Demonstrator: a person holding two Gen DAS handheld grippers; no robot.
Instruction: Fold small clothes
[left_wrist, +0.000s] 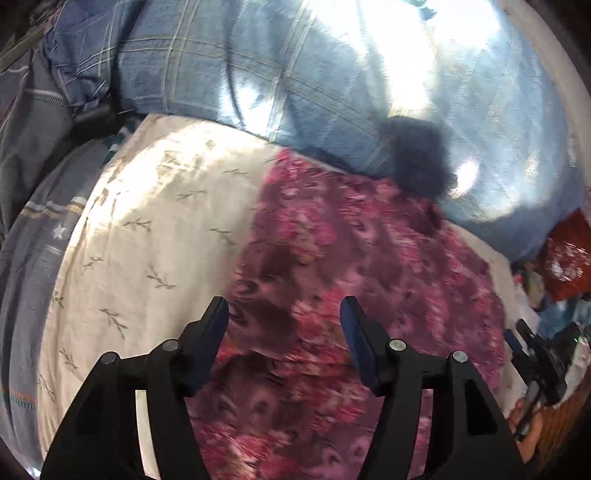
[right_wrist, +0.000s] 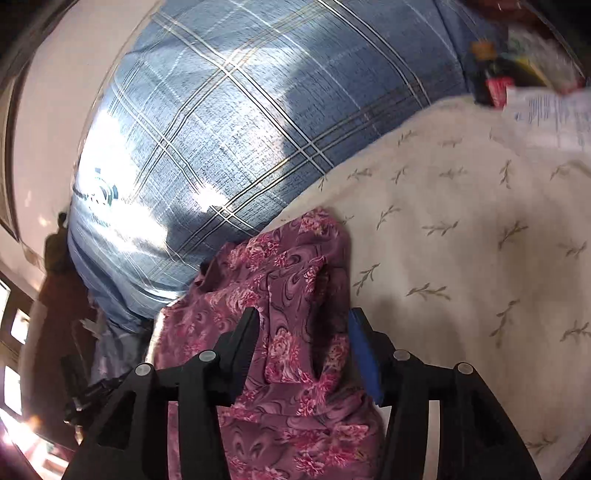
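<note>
The floral garment (right_wrist: 280, 332) lies on the cream leaf-print sheet (right_wrist: 461, 258) of the bed, its long axis running 12 to 6 beneath the right gripper (right_wrist: 301, 325), jaws open astride a raised fold. The left gripper (left_wrist: 284, 314) hangs open, empty, over its 6 o'clock end.

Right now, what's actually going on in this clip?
A person with a handheld gripper in each hand is folding a small pink floral garment laid on a cream leaf-print sheet, next to a blue plaid pillow. Both the left gripper and the right gripper are open above the garment, with no fabric pinched in either. The garment lies rumpled, part of it doubled over, so the fold looks unfinished.
</note>
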